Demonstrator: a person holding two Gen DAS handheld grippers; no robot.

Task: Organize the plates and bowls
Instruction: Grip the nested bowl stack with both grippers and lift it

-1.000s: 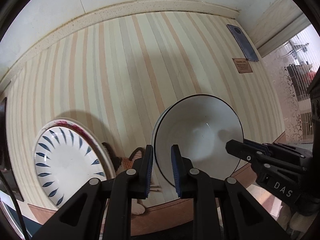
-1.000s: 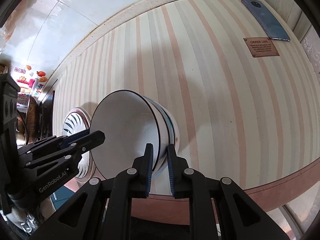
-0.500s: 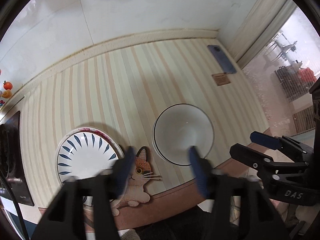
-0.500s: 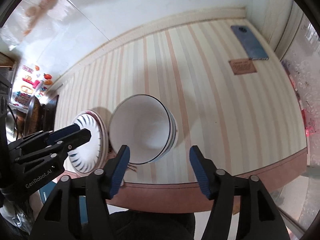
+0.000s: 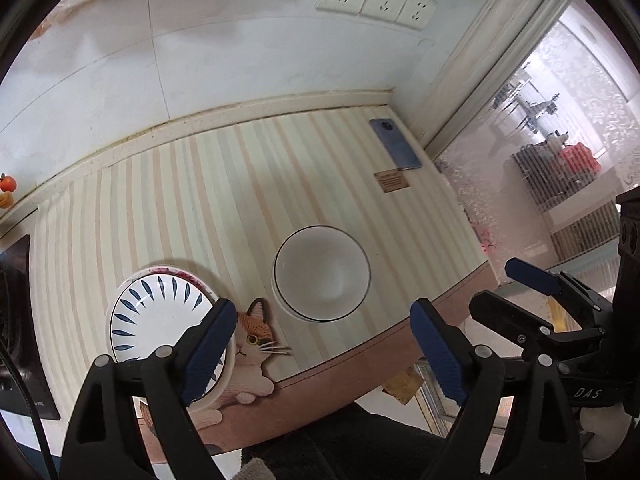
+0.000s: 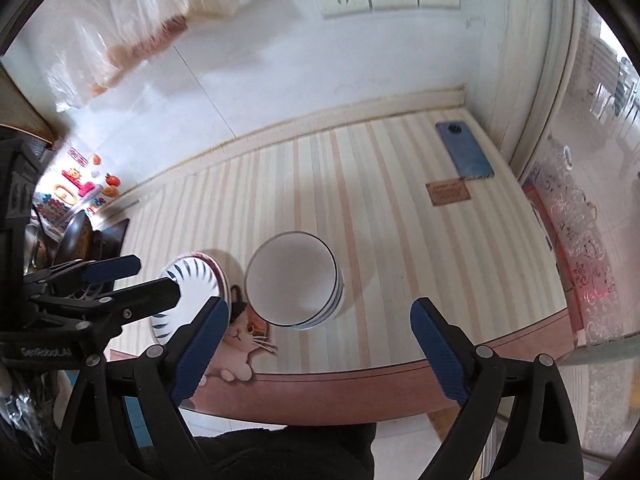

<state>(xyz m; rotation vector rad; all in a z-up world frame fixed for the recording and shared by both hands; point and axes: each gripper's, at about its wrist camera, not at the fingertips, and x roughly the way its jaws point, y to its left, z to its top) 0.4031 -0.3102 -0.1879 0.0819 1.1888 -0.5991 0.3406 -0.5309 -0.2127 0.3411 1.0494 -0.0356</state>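
Left wrist view: bowls (image 5: 321, 274), white with a dark rim line, are nested in one stack on the striped bench (image 5: 168, 204), just above centre. In the right wrist view the blue-banded sides of the lower bowls (image 6: 294, 280) show under the top one; the nesting is judged to save space. Plates (image 5: 160, 318), blue-petalled on top with a red-edged one beneath, are stacked at 8 o'clock of the bowls, near but apart. A cat-shaped mat (image 5: 254, 344) lies between the two stacks at the bench's near edge. A phone (image 5: 395, 144) and a small brown card (image 5: 392, 181) lie at 1 o'clock, well apart from the dishes.

Left gripper (image 5: 320, 342): fingers spread wide, nothing held, raised above the bench's near edge and tilted down toward the stacks.

Right gripper (image 6: 319, 338): fingers likewise spread wide and empty, held in a matching pose beside the left.

Both kinds appear sorted; the task is judged near complete.
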